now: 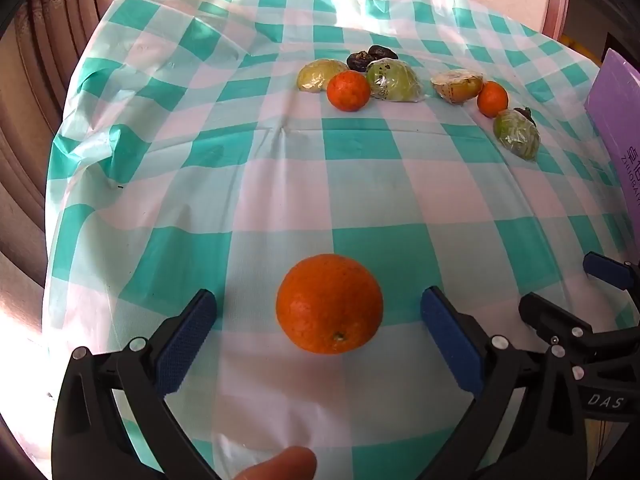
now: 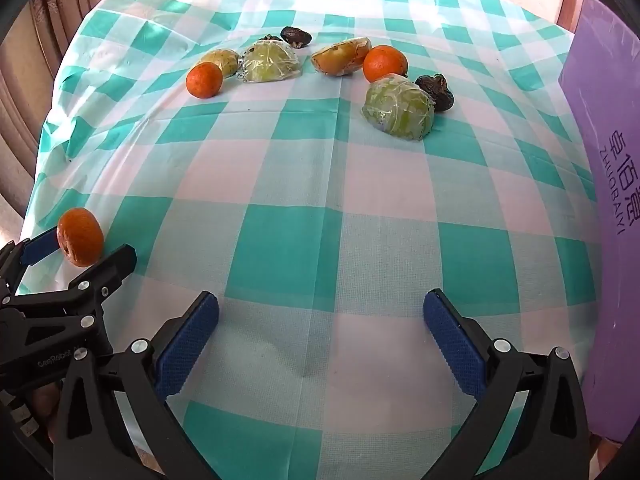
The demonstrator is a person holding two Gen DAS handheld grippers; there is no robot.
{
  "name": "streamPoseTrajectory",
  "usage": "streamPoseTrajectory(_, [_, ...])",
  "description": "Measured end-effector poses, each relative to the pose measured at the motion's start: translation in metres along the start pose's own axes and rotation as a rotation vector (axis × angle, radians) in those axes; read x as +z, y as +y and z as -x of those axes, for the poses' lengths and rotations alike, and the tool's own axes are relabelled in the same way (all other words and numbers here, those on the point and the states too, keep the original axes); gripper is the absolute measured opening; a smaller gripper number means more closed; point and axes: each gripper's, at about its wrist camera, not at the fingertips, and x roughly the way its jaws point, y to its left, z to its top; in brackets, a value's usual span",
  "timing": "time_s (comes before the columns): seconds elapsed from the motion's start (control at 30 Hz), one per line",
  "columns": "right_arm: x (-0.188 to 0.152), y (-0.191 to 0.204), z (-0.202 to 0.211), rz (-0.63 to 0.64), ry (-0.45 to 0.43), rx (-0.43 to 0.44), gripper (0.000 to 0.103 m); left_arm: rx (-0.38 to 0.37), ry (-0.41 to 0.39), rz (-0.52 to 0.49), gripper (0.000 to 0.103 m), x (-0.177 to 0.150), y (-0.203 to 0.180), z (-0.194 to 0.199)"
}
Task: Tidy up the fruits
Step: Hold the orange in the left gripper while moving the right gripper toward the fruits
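Note:
An orange [image 1: 329,304] lies on the checked tablecloth between the fingers of my left gripper [image 1: 318,312], which is open and not touching it. The same orange [image 2: 80,237] and the left gripper [image 2: 76,250] show at the left of the right wrist view. My right gripper [image 2: 320,316] is open and empty over bare cloth. Farther back lie two more oranges [image 2: 204,79] [image 2: 385,63], three wrapped green fruits [image 2: 270,61] [image 2: 399,105] [image 2: 221,60], a wrapped yellowish half fruit [image 2: 340,56] and dark dried fruits [image 2: 436,86] [image 2: 296,36].
A purple box [image 2: 608,184] stands along the right side of the table. The teal and white tablecloth [image 2: 320,200] hangs over the left edge, with curtains [image 1: 36,92] beyond. The right gripper [image 1: 588,308] shows at the right of the left wrist view.

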Motion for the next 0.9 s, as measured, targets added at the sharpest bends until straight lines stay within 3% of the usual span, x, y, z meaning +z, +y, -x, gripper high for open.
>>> streamPoseTrajectory(0.9, [0.0014, -0.0003, 0.0009, 0.001, -0.001, 0.000, 0.099, 0.001, -0.008, -0.001, 0.102, -0.0010, -0.0004, 0.0013])
